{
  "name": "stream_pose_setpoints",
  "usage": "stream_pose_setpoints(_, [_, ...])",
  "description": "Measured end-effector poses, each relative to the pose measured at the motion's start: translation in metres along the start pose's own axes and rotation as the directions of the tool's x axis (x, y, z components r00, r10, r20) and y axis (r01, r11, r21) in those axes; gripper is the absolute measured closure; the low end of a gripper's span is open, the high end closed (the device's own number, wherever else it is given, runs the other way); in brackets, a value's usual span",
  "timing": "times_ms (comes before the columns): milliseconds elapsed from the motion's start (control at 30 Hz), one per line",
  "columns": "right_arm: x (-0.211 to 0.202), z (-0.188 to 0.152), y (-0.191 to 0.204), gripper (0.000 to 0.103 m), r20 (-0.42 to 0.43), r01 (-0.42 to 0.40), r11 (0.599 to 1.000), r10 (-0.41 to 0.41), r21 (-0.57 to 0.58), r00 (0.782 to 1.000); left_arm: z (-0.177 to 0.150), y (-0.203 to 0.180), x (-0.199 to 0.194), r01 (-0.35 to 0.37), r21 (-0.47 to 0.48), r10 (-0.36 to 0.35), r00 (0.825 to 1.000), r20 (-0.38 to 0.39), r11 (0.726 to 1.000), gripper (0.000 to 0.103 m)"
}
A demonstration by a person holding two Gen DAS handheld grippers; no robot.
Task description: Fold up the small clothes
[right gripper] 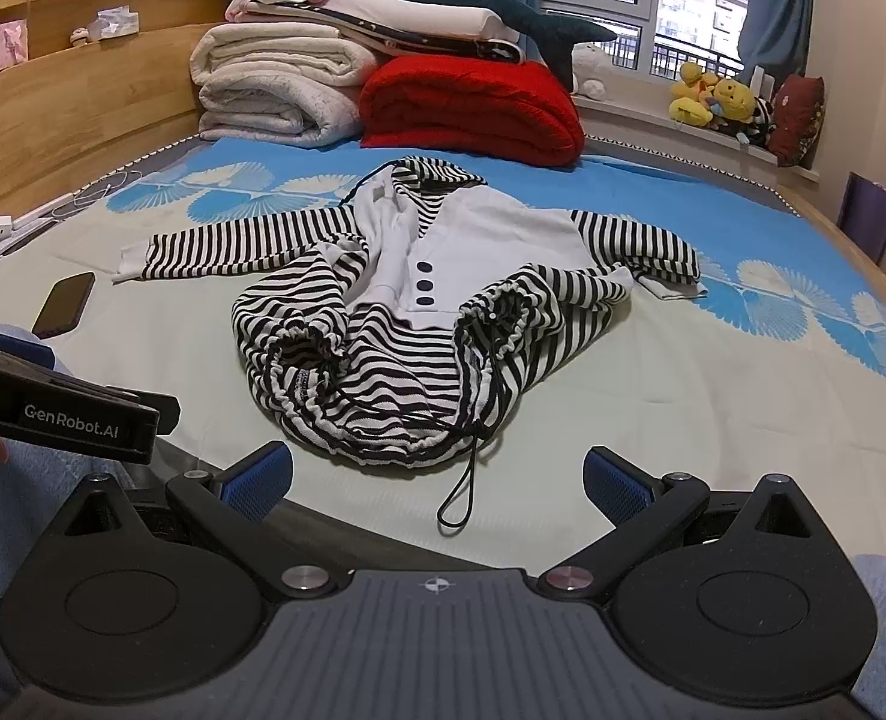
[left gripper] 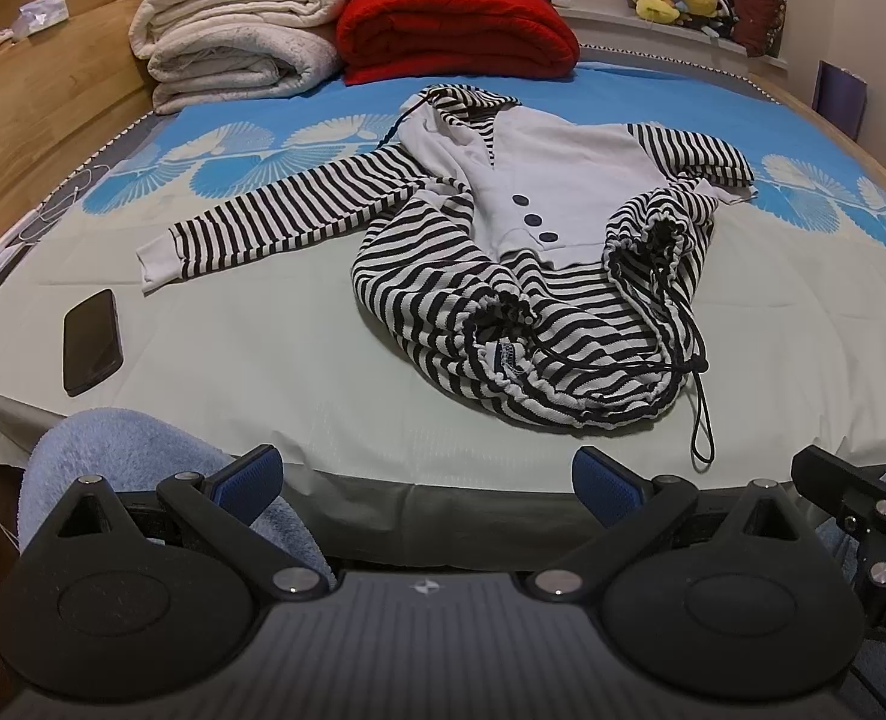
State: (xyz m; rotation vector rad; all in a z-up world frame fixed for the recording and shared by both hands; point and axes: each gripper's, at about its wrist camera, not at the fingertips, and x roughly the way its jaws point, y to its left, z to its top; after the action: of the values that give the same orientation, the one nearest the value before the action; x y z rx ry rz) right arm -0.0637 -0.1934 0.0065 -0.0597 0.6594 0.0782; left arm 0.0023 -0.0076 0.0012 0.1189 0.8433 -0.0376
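Garment: the small black-and-white striped hooded top with a white front panel and three dark buttons (left gripper: 526,252) lies unfolded in the middle of the bed (left gripper: 263,372), hood toward the headboard, hem toward the camera.
Sleeves: one striped sleeve (left gripper: 251,222) lies stretched out flat to the side; the other (left gripper: 694,162) is bunched and doubled under itself.
Hem: it is gathered by a black drawstring (left gripper: 700,414), whose loop trails toward the near edge of the bed.
Left gripper (left gripper: 428,483): its blue pads stand wide apart and hold nothing; it hovers at the near edge, apart from the cloth.
Right gripper (right gripper: 437,480): also spread wide and empty, close to the cord loop but not touching it.
Step in hand: I judge it is the approach, before the first grasp.
How to do it well: flatten first; pinch cloth at the hem corners, not the cord, and pull the puckered body smooth.
Risk: the drawstring may catch a finger and drag the garment.
Nearby: a black phone (left gripper: 92,342) lies beside the stretched sleeve; keep the fold away from it.
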Motion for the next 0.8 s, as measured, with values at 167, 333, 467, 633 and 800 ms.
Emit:
stream_pose_setpoints(167, [-0.0004, -0.0002, -0.0003, 0.001, 0.005, -0.001, 1.000, 0.001, -0.001, 1.000, -0.0008, -0.0002, -0.0005, 0.001, 0.000, -0.001, 1.000, 0.001, 1.000, 0.000])
stream_pose_setpoints(333, [0.0002, -0.0001, 0.0002, 0.001, 0.004, -0.001, 1.000, 0.001, -0.001, 1.000, -0.0009, -0.0007, -0.0009, 0.001, 0.002, -0.001, 1.000, 0.001, 1.000, 0.000])
stream_pose_setpoints(467, [-0.0001, -0.0002, -0.0002, 0.001, 0.003, -0.001, 1.000, 0.001, 0.000, 1.000, -0.0013, -0.0013, -0.0013, 0.005, 0.004, -0.005, 1.000, -0.001, 1.000, 0.000])
stream_pose_setpoints(633, [0.0004, -0.0006, 0.0000, 0.001, 0.002, 0.000, 1.000, 0.000, 0.000, 1.000, -0.0009, -0.0002, -0.0014, 0.005, 0.003, -0.005, 1.000, -0.002, 1.000, 0.000])
stream_pose_setpoints(800, [0.0006, -0.0001, 0.0016, 0.001, -0.001, -0.004, 1.000, 0.004, -0.004, 1.000, -0.0007, 0.0003, -0.0005, 0.006, 0.002, -0.006, 1.000, -0.006, 1.000, 0.000])
